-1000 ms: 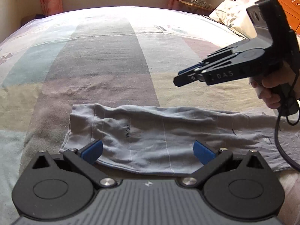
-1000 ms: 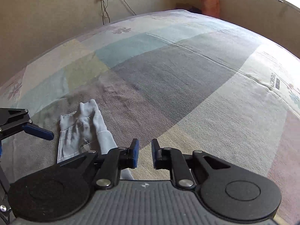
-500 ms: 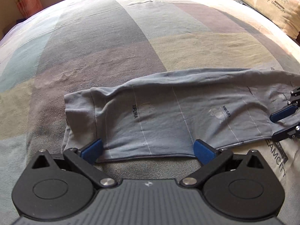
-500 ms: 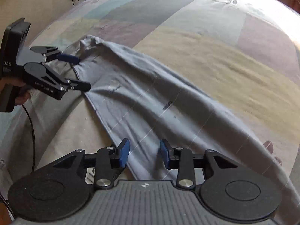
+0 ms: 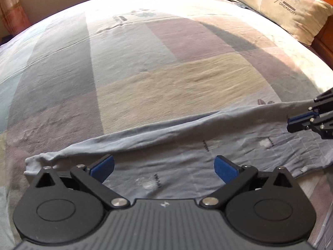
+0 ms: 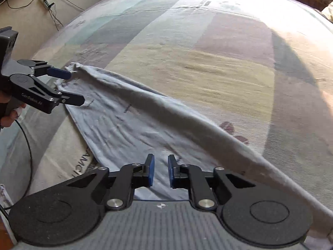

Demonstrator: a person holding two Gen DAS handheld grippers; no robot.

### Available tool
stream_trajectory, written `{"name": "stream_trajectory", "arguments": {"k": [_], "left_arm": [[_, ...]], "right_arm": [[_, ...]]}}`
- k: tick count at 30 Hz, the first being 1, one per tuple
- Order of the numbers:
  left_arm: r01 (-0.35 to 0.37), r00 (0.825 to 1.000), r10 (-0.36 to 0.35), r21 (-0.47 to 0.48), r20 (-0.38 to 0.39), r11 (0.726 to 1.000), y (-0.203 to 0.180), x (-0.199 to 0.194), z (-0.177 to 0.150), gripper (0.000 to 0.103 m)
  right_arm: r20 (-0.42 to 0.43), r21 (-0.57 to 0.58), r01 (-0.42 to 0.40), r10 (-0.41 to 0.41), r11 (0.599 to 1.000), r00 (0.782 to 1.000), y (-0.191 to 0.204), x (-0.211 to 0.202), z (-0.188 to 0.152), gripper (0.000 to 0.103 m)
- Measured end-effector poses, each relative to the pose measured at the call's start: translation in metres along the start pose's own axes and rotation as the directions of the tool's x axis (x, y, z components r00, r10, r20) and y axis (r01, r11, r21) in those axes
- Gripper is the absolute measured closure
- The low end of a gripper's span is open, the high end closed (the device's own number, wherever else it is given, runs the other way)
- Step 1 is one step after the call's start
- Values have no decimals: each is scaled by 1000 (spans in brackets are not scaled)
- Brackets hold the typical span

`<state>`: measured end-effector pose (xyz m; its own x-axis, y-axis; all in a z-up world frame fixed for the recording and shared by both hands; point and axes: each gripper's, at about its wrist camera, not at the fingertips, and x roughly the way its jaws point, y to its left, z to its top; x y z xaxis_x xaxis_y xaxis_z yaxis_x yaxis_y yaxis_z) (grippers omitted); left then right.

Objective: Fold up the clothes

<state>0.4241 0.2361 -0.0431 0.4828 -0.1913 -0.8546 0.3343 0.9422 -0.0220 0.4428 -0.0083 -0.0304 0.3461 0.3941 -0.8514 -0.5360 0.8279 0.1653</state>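
A long grey garment (image 5: 177,145) lies stretched across the patchwork bed sheet (image 5: 166,83), its far edge humped into a ridge. My left gripper (image 5: 164,166) hangs open and wide over its left end, blue pads apart, nothing pinched. From the right wrist view the left gripper (image 6: 70,87) straddles that end of the garment (image 6: 145,120). My right gripper (image 6: 160,170) hovers over the other end, jaws closing to a narrow gap with fabric showing behind the gap, not pressed. The right gripper (image 5: 289,125) enters the left wrist view from the right edge.
A cream pillow (image 5: 291,6) and wooden headboard (image 5: 324,41) sit at the bed's far right. A power strip with cables (image 6: 44,1) hangs on the wall beyond the bed. A person's hand (image 6: 10,116) holds the left gripper's handle, a cable trailing below it.
Both grippers have swept sideways over the garment, and the left one has advanced over its near edge. The right gripper's jaws widened, then narrowed again. The left jaws stayed wide.
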Motion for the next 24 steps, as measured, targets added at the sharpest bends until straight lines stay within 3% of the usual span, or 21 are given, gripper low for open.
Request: {"name": "stream_trajectory", "arguments": {"k": [6, 10, 17, 24], "left_arm": [[140, 989, -143, 94, 33, 986, -82, 31, 31, 1], [160, 984, -168, 124, 56, 979, -119, 46, 53, 1], [200, 976, -199, -1, 91, 980, -151, 68, 83, 1], [234, 968, -232, -10, 95, 972, -174, 75, 73, 1]], "right_arm": [[32, 103, 189, -193, 977, 981, -99, -27, -9, 92], [-21, 99, 200, -199, 975, 980, -134, -21, -28, 92], [-19, 6, 160, -160, 987, 987, -123, -31, -56, 92], [-15, -57, 168, -169, 984, 986, -108, -31, -71, 90]]}}
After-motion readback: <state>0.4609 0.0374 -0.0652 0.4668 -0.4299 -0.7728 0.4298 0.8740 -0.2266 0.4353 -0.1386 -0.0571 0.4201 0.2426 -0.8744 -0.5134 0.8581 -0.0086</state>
